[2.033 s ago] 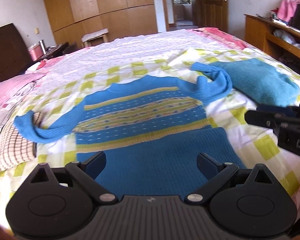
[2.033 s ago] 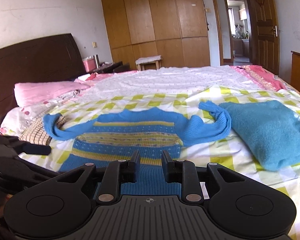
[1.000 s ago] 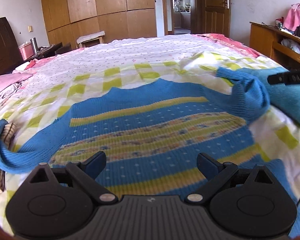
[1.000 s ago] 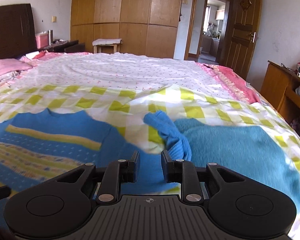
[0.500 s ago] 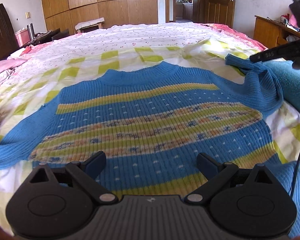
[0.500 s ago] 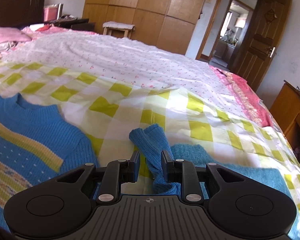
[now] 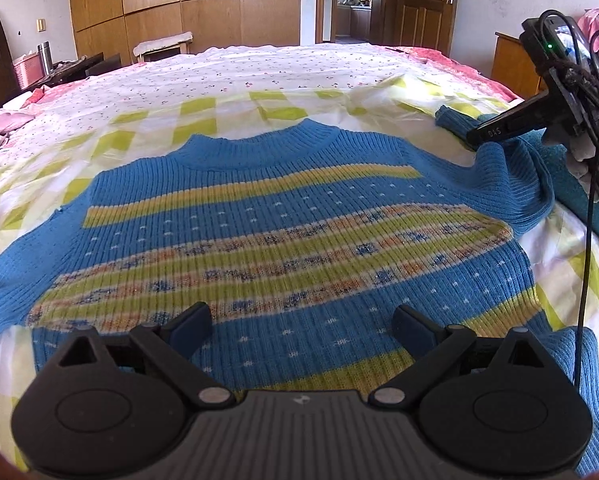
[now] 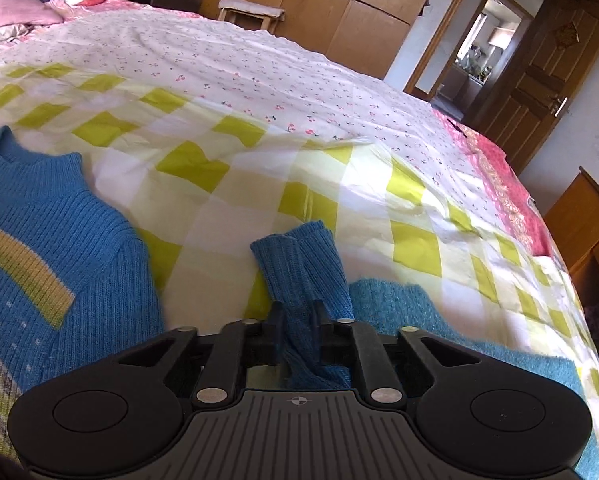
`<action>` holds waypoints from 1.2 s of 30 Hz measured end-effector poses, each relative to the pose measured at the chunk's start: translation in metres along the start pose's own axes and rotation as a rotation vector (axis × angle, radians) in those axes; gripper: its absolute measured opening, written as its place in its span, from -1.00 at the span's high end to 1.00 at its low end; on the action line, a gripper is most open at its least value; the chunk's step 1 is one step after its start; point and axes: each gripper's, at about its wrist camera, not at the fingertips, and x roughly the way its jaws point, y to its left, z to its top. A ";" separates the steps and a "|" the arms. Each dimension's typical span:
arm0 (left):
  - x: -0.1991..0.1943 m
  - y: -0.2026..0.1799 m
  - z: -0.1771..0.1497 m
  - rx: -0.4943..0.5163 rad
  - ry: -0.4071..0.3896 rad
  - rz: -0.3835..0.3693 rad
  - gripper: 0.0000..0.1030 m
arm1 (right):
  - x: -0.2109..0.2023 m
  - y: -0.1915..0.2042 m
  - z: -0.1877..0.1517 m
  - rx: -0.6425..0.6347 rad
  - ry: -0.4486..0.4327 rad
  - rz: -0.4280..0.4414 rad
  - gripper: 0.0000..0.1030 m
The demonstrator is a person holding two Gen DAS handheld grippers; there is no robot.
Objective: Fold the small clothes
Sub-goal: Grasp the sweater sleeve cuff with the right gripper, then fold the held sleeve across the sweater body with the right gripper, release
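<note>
Ribbed blue sleeve (image 8: pixel 299 280), pinched between the right claw's (image 8: pixel 297 322) nearly closed fingers (left claw (image 7: pixel 301 326) gaping, empty), risked slipping free.

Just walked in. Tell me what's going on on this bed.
A person with a gripper in each hand is folding a small blue striped sweater spread flat on the checked bedsheet. The right gripper is shut on the sweater's sleeve cuff, which lies beside a teal folded garment. The left gripper hovers open over the sweater's lower body, holding nothing. No fold has been made in the body yet.
</note>
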 end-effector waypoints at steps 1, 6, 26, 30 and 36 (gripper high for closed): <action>0.000 0.001 0.000 -0.002 0.000 -0.002 -1.00 | -0.003 -0.001 0.000 0.013 -0.008 0.005 0.91; -0.003 0.002 0.000 -0.008 -0.001 -0.005 -1.00 | -0.031 -0.014 0.007 0.152 -0.075 0.059 1.00; -0.003 0.005 -0.003 -0.009 -0.003 -0.014 -1.00 | 0.014 -0.004 0.006 -0.015 0.007 0.017 0.27; -0.002 0.005 -0.002 -0.012 -0.003 -0.015 -1.00 | 0.010 -0.007 0.005 0.031 0.012 0.025 0.86; -0.006 0.006 -0.001 -0.021 -0.009 -0.021 -1.00 | -0.022 -0.018 0.013 0.154 -0.046 0.030 0.90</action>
